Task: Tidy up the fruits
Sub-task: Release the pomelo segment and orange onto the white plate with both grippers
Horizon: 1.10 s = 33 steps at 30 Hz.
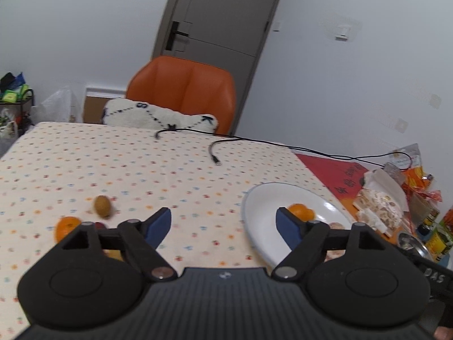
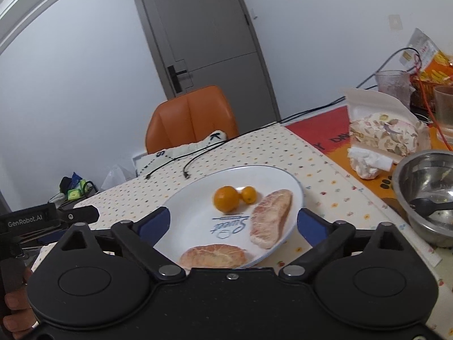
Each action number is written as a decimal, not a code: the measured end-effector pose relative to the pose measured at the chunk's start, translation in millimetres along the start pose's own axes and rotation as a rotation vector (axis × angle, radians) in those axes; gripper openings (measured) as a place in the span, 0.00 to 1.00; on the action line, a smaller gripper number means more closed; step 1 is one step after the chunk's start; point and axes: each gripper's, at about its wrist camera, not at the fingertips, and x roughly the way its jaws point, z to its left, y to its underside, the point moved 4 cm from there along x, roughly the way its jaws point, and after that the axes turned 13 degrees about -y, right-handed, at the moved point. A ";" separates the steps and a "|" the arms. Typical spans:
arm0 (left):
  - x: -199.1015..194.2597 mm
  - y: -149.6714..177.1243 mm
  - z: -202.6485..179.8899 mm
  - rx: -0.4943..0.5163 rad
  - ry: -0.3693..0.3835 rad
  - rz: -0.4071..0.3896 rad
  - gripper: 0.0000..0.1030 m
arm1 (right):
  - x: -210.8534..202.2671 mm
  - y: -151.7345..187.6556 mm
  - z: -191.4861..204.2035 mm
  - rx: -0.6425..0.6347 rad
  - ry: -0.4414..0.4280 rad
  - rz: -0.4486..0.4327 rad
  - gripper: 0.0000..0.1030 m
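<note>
Fruit split between plate and bare tabletop. On white plate (image 2: 198,198), centre of right wrist view: large orange (image 2: 226,199) touching small orange (image 2: 248,194) at upper middle; pale pink peeled citrus segment (image 2: 271,218) toward right rim; second peeled segment (image 2: 213,255) at lower edge, just above gripper body. Blue lettering printed on plate between the pieces.

Off the plate, lower left of left wrist view: brown oval fruit (image 1: 102,205) lying on spotted tabletop (image 1: 113,164); orange (image 1: 66,226) just below-left of it, partly hidden behind gripper linkage. Something dark red and something yellowish glimpsed behind same linkage, too hidden to name.

Left gripper (image 1: 223,221) spread wide, nothing between blue pads, hovering over tabletop just left of plate (image 1: 254,206); right pad overlapping plate edge in frame. Right gripper (image 2: 232,222) likewise spread wide and empty, fingers bracketing plate in frame; contact cannot be told.

Background, upper centre of both views: orange chair (image 1: 184,90) with white cushion (image 1: 158,114), grey door (image 1: 220,14). Black cable (image 1: 215,153) across far tabletop. Right side of right wrist view: steel bowl (image 2: 424,195) holding black spoon (image 2: 427,205), wrapped snack bag (image 2: 382,136), glass cup (image 2: 444,113).
</note>
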 end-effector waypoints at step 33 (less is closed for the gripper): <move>-40.1 -7.8 123.2 -0.097 -0.153 -0.034 0.87 | 33.7 23.9 99.7 -0.095 -0.144 0.113 1.00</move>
